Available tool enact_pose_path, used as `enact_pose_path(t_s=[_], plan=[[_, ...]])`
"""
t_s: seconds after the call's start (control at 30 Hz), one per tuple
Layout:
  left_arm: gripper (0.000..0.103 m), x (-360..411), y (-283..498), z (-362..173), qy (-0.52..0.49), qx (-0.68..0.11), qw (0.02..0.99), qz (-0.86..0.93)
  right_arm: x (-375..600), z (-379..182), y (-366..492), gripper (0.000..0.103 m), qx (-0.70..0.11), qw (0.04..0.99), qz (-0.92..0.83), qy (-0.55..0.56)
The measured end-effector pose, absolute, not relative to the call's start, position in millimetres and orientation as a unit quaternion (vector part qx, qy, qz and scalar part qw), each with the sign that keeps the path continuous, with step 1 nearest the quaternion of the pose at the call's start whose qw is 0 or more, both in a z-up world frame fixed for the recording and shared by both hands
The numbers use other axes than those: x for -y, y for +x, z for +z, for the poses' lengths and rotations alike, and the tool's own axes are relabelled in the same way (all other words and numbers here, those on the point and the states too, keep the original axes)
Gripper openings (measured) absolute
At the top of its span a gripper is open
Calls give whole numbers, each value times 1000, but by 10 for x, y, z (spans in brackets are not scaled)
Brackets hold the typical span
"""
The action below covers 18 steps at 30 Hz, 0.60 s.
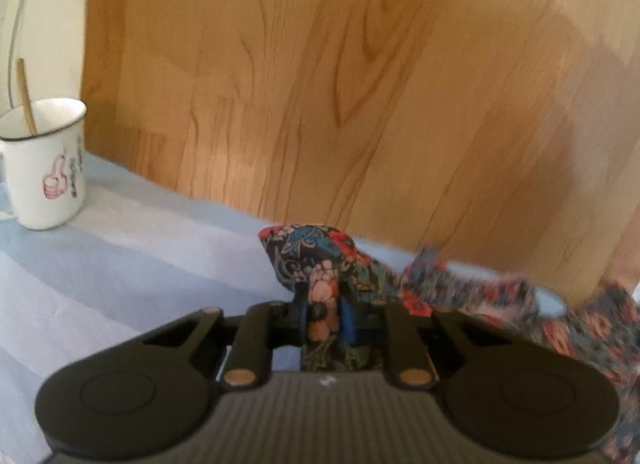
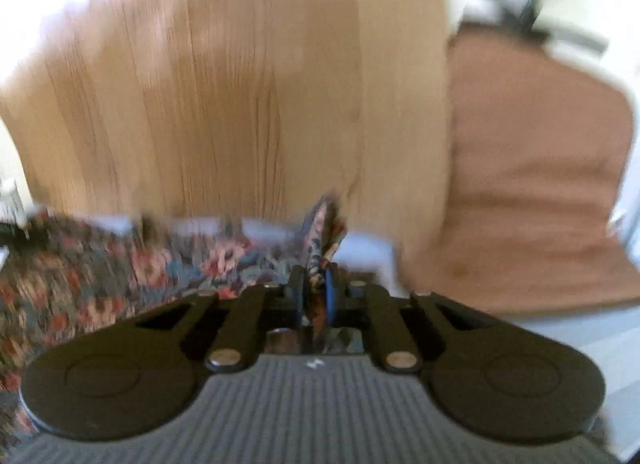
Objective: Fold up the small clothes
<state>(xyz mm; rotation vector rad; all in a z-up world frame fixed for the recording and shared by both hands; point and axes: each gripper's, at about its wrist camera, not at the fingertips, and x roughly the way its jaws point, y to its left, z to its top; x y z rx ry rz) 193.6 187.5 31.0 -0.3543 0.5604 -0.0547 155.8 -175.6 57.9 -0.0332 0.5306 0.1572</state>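
A small floral garment [image 1: 316,260], dark with red, pink and blue flowers, lies on a pale blue striped cloth [image 1: 120,272]. My left gripper [image 1: 325,320] is shut on one bunched corner of it, which pokes up past the blue pads. The rest of the garment trails off to the right, blurred. In the right wrist view the same floral garment [image 2: 120,276] spreads to the left, and my right gripper [image 2: 316,296] is shut on another corner that stands up between its fingers.
A white enamel mug [image 1: 44,168] with a thumbs-up print and a wooden stick in it stands at the left on the cloth. A wooden panel [image 1: 340,84] rises just behind. A brown cushion [image 2: 536,176] lies to the right.
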Motion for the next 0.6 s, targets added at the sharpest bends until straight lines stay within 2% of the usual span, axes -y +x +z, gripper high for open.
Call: enact_pose_path(t_s=[0.07, 0.17, 0.23, 0.27, 0.3, 0.37, 0.4, 0.5, 0.6], plan=[[14, -1921, 1947, 262, -198, -268, 942, -28, 1839, 638, 1359, 13, -255, 965, 67, -5], [15, -1868, 2110, 55, -191, -302, 934, -11, 1897, 329, 1316, 13, -317, 947, 57, -7], [23, -1813, 2135, -31, -164, -305, 938, -2, 1925, 42, 1370, 15, -368, 929, 47, 2], [27, -1778, 2137, -11, -152, -306, 940, 4, 1943, -16, 1315, 25, -343, 939, 40, 7], [32, -1758, 2121, -7, -141, -306, 942, 13, 1934, -25, 1302, 28, -338, 941, 32, -1], [46, -1697, 2113, 15, -119, -307, 944, 31, 1978, -6, 1296, 37, -339, 940, 21, 17], [58, -1682, 2087, 41, -111, -309, 943, 48, 2046, 6, 1272, 39, -341, 939, 22, 35], [60, -1714, 1896, 126, -122, -291, 947, 63, 2325, 94, 1134, 41, -335, 936, 33, 102], [64, -1656, 1669, 290, -146, -269, 950, 55, 2425, 181, 898, 42, -309, 943, 34, 117]])
